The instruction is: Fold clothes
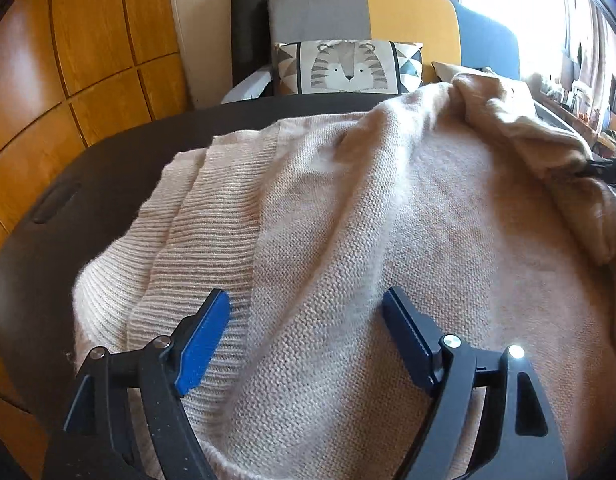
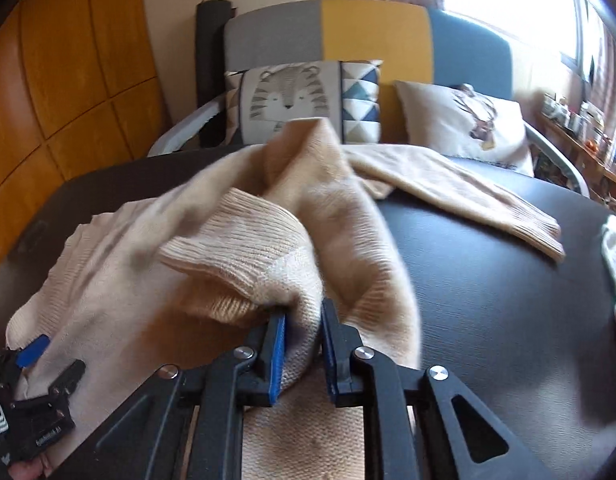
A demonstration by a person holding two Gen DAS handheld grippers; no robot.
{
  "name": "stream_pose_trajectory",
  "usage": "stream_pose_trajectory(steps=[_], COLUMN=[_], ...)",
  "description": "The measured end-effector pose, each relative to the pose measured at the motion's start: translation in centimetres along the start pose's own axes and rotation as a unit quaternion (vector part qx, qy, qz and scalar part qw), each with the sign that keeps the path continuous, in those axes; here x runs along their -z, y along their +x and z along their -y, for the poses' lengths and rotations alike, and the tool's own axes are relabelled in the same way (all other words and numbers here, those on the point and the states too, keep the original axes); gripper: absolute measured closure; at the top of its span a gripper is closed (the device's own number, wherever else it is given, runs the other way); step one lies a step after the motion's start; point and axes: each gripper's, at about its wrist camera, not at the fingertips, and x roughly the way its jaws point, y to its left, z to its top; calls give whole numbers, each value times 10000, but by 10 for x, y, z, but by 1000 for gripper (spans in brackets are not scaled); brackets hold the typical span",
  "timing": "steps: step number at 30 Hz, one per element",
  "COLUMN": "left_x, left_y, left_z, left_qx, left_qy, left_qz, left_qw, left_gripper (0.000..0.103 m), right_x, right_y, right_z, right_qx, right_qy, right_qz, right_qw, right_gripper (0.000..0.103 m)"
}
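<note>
The beige sweater [image 1: 348,208] lay across the dark tabletop [image 2: 488,264]. The left gripper [image 1: 305,328] hung wide open, empty. The right gripper [image 2: 301,344] pinched a soft fold at lower center; the limp, light knit likely needs edge holds.

Two close wrist views angled down, sharing sweater [image 1: 348,208] and tiger cushion [image 2: 287,96].
</note>
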Motion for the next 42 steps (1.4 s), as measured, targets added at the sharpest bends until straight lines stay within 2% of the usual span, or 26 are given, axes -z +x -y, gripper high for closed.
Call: stream_pose_trajectory(steps=[8, 13, 17, 21, 22, 23, 25, 28, 35, 37, 39, 42], left_x=[0, -1, 0, 1, 1, 1, 1, 2, 2, 2, 2, 2], left_y=[1, 2, 2, 1, 1, 1, 0, 0, -1, -1, -1, -1], left_z=[-2, -1, 0, 2, 2, 2, 2, 1, 3, 3, 2, 2], left_qx=[13, 4, -22, -60, -65, -70, -71, -65, -74, -66, -39, -23], left_qy=[-18, -17, -8, 9, 12, 15, 13, 4, 0, -12, -34, -40], left_qz=[15, 14, 23, 34, 35, 35, 32, 29, 37, 35, 28, 27], left_qw=[10000, 10000, 10000, 10000, 10000, 10000, 10000, 10000, 10000, 10000, 10000, 10000], left_gripper=[22, 21, 21, 21, 21, 21, 21, 21, 21, 21, 21, 21], right_x=[19, 35, 48, 53, 50, 47, 36, 11, -15, -21, -23, -26], right_y=[-15, -24, -26, -32, -34, -35, -34, -23, 22, 25, 18, 4], right_z=[71, 127, 163, 175, 173, 169, 157, 137, 130, 127, 122, 114], right_qx=[241, 552, 639, -15, -286, -545, -994, -1182, -1475, -1333, -1126, -694], right_qy=[841, 1518, 1921, 2355, 2449, 2494, 2461, 2300, 2848, 2704, 2353, 1780], right_qz=[-18, -88, -238, -162, -104, -53, 38, -76, -440, -423, -340, -173], right_qw=[9962, 9868, 9790, 9717, 9691, 9669, 9641, 9660, 9461, 9525, 9648, 9814], right_gripper=[93, 96, 97, 93, 88, 79, 78, 76, 74, 88, 92, 94])
